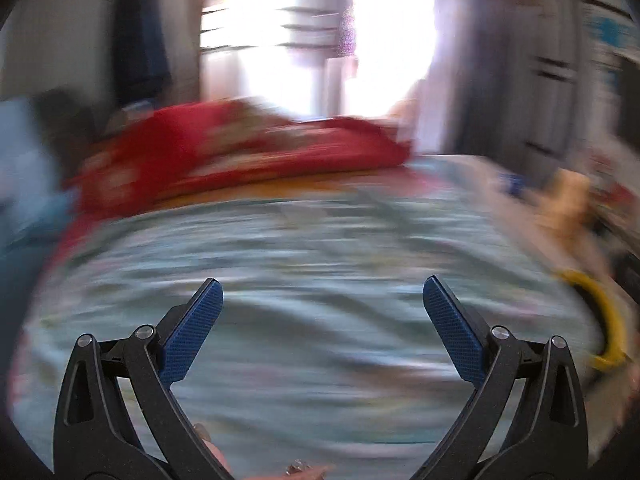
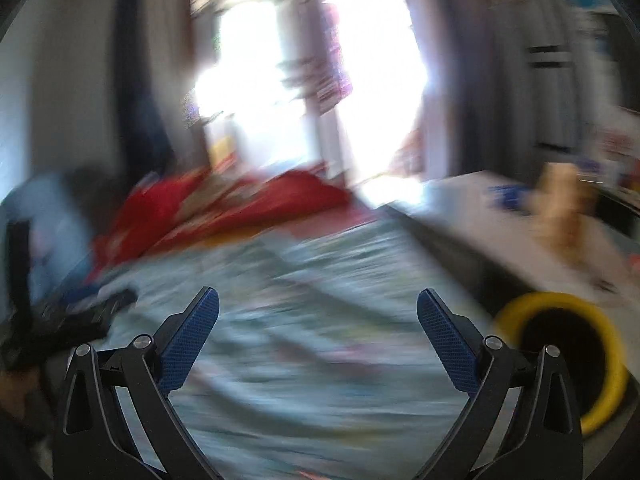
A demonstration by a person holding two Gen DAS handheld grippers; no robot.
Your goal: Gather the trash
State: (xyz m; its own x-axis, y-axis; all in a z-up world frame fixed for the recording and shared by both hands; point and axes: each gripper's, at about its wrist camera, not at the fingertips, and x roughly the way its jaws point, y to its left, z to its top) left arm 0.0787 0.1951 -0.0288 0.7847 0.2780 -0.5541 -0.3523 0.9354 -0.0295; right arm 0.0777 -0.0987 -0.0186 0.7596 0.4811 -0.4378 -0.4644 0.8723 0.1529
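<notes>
Yellow-rimmed bin (image 2: 560, 364) just right of the right tool (image 2: 318, 312), beside the bed (image 2: 304, 336); left tool (image 1: 322, 300) over the bed; both tools spread wide, empty; frames motion-blurred

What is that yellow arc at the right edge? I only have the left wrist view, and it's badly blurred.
Observer: In the right wrist view it is a round yellow-rimmed bin with a dark inside, beside the bed.
Operator: Is the right gripper carrying anything?
Observer: No. The right gripper is open, with nothing between its fingers.
Operator: Anything left of the bed that I can't make out?
Observer: A dark, flat object lies at the bed's left edge; it is too blurred to identify.
Operator: And what's beyond the bin?
Observer: A pale surface runs along the bed's right side, with a tan object standing on it.
</notes>
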